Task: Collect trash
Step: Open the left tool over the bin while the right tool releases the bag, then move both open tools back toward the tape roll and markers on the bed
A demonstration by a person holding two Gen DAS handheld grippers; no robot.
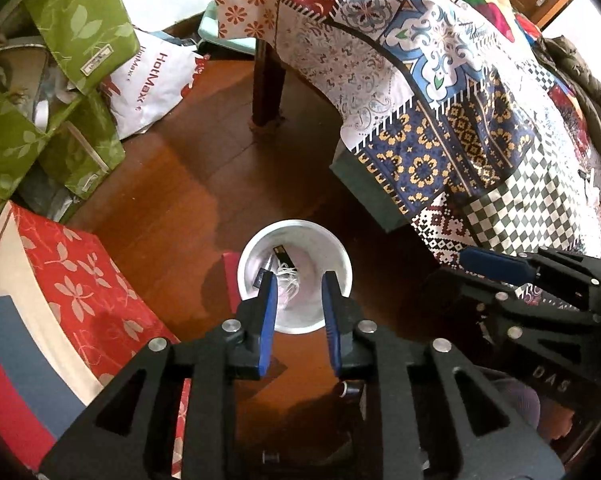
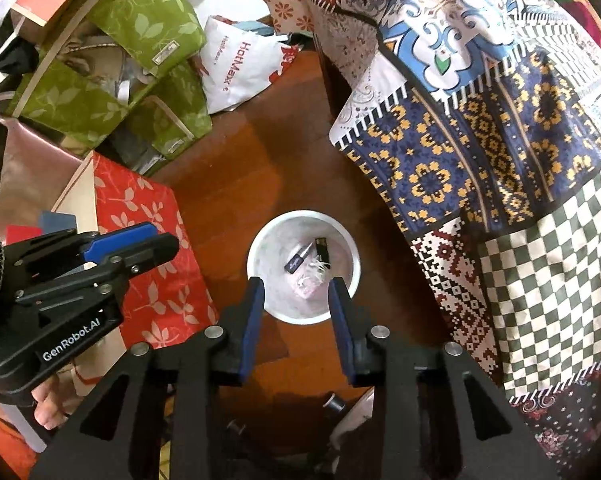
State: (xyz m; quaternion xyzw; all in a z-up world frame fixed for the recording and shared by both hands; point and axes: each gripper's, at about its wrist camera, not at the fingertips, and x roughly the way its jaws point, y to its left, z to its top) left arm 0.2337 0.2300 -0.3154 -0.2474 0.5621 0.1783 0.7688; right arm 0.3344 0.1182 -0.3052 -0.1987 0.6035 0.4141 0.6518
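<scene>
Your left hand-held gripper and right hand-held gripper both hang released, empty, above the white bin on the floor; the trash lies inside it.

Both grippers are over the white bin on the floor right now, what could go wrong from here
1. The left gripper and right gripper both hang open above the one white bin; close together, they might collide.
2. The bin stands free on the wood floor, so a low finger could tip it and spill the dark sticks and white scraps inside.
3. The hanging patterned tablecloth is close beside it and might snag the right gripper.
</scene>
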